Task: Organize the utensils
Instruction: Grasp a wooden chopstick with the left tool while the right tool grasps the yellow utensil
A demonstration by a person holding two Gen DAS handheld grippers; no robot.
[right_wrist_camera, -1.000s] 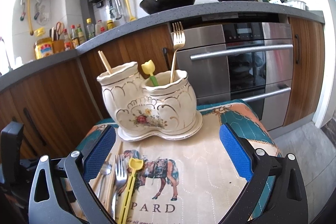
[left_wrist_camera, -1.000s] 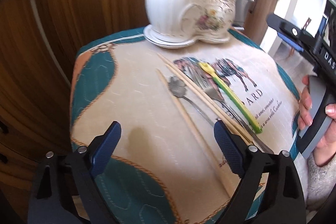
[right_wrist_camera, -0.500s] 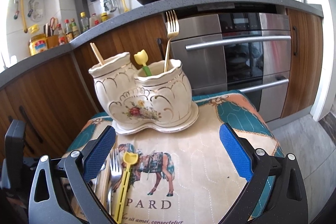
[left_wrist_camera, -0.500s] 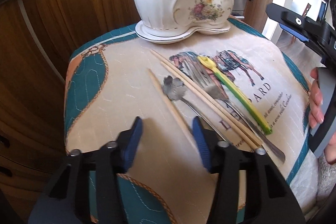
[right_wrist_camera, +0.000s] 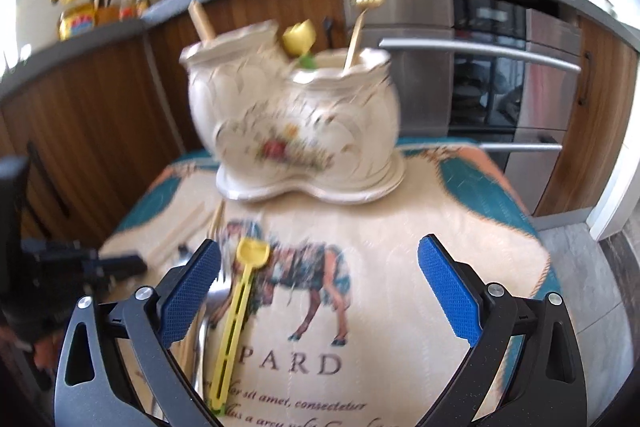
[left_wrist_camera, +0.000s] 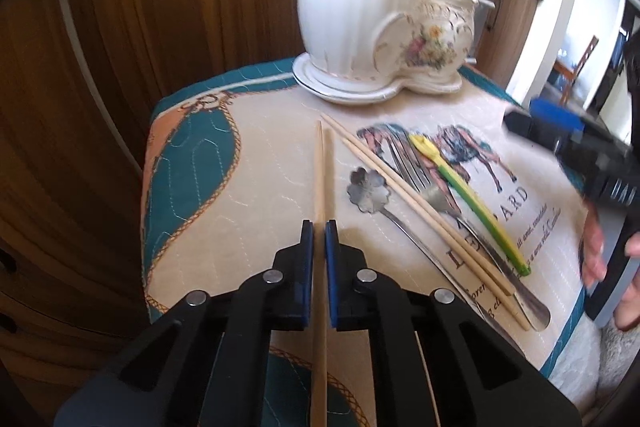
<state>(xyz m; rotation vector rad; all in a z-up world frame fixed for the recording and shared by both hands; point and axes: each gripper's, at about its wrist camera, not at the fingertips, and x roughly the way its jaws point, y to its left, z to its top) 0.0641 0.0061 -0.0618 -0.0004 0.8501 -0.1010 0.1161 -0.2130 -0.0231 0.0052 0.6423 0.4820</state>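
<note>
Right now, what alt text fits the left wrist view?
The left hand-held gripper is shut on a wooden chopstick above a horse-print mat. Beside it lie two more chopsticks, a spoon and a fork; a white ceramic holder stands behind.

Black tool (left_wrist_camera: 319, 227), blue ribbed pads (right_wrist_camera: 448, 287)

We list the right wrist view as motion-blurred: the ceramic holder (right_wrist_camera: 294, 123) loses its floral detail, and countertop jars (right_wrist_camera: 76, 21) cannot be identified. The silver fork (right_wrist_camera: 202, 339) there sits mostly hidden behind a blue pad. In the left wrist view, the held chopstick (left_wrist_camera: 319, 187) runs off the bottom edge; the person's hand (left_wrist_camera: 600, 255) is cut by the right edge; the cloth lettering (left_wrist_camera: 508, 215) is partly covered.
</note>
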